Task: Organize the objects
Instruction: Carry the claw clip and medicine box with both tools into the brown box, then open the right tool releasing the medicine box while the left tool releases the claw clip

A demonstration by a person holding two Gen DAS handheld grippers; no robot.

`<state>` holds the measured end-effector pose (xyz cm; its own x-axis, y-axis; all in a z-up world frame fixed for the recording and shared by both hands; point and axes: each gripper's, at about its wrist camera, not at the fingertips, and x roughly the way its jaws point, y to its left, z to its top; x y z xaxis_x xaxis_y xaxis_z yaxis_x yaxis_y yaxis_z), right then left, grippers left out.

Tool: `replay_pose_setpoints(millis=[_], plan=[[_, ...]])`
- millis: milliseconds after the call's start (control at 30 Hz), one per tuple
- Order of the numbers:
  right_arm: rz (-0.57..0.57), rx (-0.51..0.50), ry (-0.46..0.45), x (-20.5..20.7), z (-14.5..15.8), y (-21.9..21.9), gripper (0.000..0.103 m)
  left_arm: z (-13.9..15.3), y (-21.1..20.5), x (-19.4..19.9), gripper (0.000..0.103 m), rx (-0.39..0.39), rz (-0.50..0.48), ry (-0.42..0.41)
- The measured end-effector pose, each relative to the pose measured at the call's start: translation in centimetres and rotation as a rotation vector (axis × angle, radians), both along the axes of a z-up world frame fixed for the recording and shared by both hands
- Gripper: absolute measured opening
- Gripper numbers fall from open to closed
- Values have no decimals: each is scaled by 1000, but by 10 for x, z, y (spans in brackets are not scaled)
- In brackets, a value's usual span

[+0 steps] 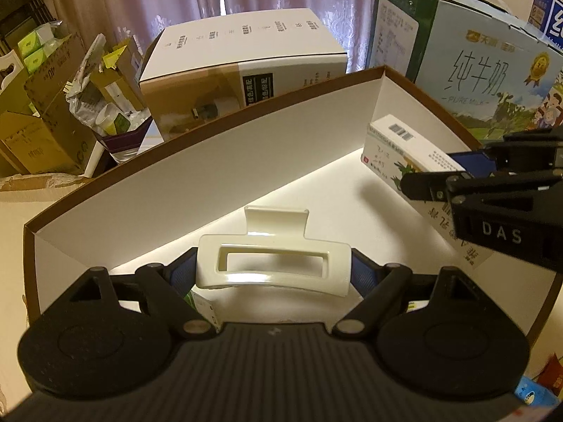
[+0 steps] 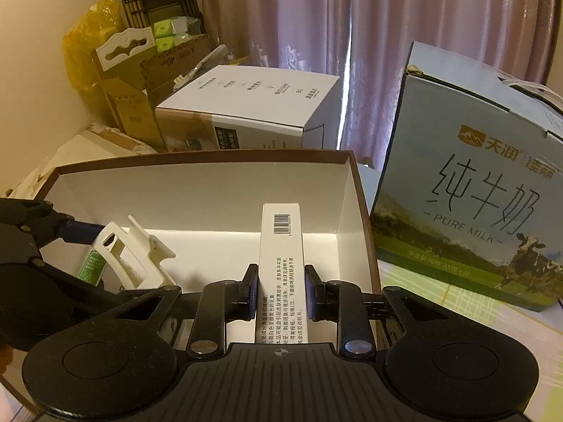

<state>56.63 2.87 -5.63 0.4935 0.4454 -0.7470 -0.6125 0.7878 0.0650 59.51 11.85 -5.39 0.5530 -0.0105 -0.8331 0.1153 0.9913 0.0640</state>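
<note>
A brown-rimmed open box (image 1: pixel 246 147) with a white inside lies in front of me; it also shows in the right wrist view (image 2: pixel 218 190). My left gripper (image 1: pixel 274 267) is shut on a cream hair claw clip (image 1: pixel 271 267) and holds it inside the box. The clip also shows in the right wrist view (image 2: pixel 133 256), with a green-labelled tube (image 2: pixel 93 263) beside it. My right gripper (image 2: pixel 279 292) is shut on a long white carton with a barcode (image 2: pixel 281 246), held inside the box at its right side. That carton shows in the left wrist view (image 1: pixel 404 147).
A blue "Pure Milk" carton (image 2: pixel 475 193) stands right of the box. A white-and-brown carton (image 2: pixel 253 109) lies behind it. Open cardboard boxes with clutter (image 1: pixel 70 105) stand at the back left. Pink curtains hang behind.
</note>
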Motion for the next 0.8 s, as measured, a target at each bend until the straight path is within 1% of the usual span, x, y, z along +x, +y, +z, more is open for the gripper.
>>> replay_pose_setpoints(millis=[167, 300, 567, 733, 767, 800], plan=[[-3, 2, -37, 1, 2, 4, 23, -2, 1, 0, 84, 0, -4, -1], [20, 18, -19, -3, 5, 1, 24, -4, 1, -1, 84, 7, -5, 0], [21, 10, -1, -12, 6, -7, 24, -5, 2, -1, 84, 9, -1, 2], [14, 10, 13, -13, 3, -12, 24, -4, 2, -1, 85, 19, 2, -11], [13, 10, 13, -14, 3, -12, 24, -4, 2, -1, 86, 19, 4, -13], [11, 9, 14, -14, 2, -13, 25, -3, 2, -2, 89, 19, 7, -18]])
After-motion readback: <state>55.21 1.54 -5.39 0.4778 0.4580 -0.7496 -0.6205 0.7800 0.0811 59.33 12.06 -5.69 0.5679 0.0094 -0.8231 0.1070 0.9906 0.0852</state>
